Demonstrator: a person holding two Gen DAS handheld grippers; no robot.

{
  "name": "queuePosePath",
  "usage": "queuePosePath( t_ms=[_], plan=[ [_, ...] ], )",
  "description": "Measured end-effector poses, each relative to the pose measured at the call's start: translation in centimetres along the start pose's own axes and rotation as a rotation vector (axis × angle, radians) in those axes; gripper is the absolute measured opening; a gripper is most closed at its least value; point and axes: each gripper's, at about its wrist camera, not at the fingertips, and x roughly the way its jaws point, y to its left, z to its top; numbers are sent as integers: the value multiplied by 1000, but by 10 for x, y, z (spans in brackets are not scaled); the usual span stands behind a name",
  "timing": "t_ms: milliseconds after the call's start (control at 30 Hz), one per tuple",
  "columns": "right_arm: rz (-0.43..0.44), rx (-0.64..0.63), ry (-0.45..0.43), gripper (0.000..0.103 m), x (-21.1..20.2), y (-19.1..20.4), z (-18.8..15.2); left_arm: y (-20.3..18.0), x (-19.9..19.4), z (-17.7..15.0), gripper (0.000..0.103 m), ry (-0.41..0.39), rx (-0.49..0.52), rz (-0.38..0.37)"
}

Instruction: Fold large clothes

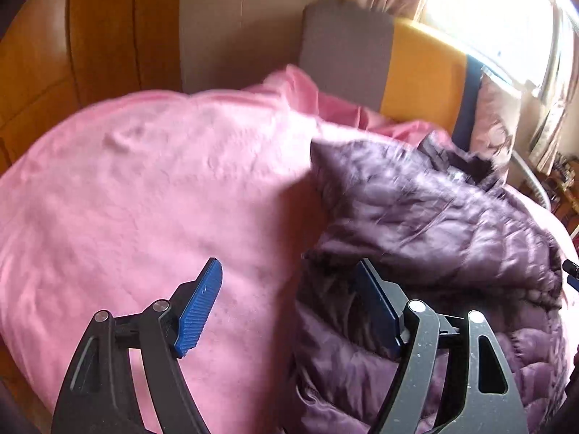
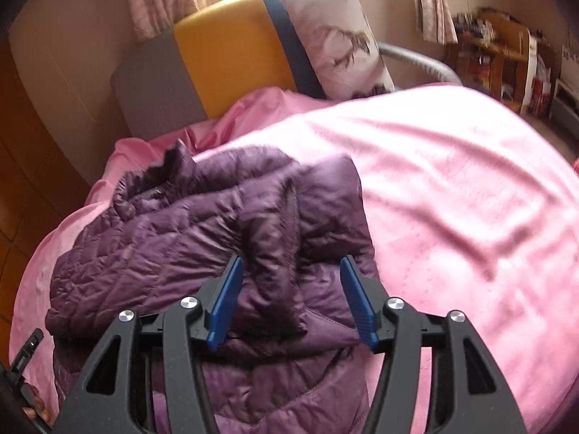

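Observation:
A dark purple quilted puffer jacket (image 1: 434, 224) lies crumpled on a bed under a pink blanket (image 1: 144, 181). In the left wrist view it fills the right half. My left gripper (image 1: 289, 285) is open, hovering over the jacket's left edge, its right finger over the jacket and its left finger over the blanket. In the right wrist view the jacket (image 2: 188, 224) lies left of centre on the pink blanket (image 2: 452, 181). My right gripper (image 2: 291, 285) is open just above the jacket's right part, a raised fold between its blue pads (image 2: 226, 300).
A grey, yellow and blue headboard (image 2: 224, 50) stands at the bed's far end, with a patterned pillow (image 2: 336, 39) leaning on it. Wooden wardrobe doors (image 1: 90, 36) are at the left. Curtains and a bright window are behind. Cluttered wooden shelves (image 2: 503, 58) stand at the far right.

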Motion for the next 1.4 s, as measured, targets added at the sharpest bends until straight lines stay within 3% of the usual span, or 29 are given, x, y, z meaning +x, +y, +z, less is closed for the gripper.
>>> queuePosePath(
  t_ms=[167,333,433,633,867,1000,1100,1200,1400],
  plan=[
    [67,-109,-29,71,-4,53,5,-34,-7,21,81,-41,28,-135],
    [30,-191,25,82,35,89,-2,-80,28,22,81,41,145,-196],
    [-45,-215,53,87,57,84,-9,-91,53,14,81,100,175,-186],
    [-35,-184,98,88,86,58,-23,-86,86,-2,84,193,140,-224],
    [-64,-210,102,89,95,59,-26,-89,86,-6,84,186,158,-195],
    [-67,-226,107,90,89,65,-21,-84,66,4,84,170,127,-196],
    [-85,-251,96,90,76,71,-18,-74,48,20,83,124,91,-211],
    [-48,-255,37,90,58,83,-11,-70,39,41,84,69,74,-208],
    [10,-310,-7,91,63,127,9,-82,71,74,84,62,75,-196]
  ],
)
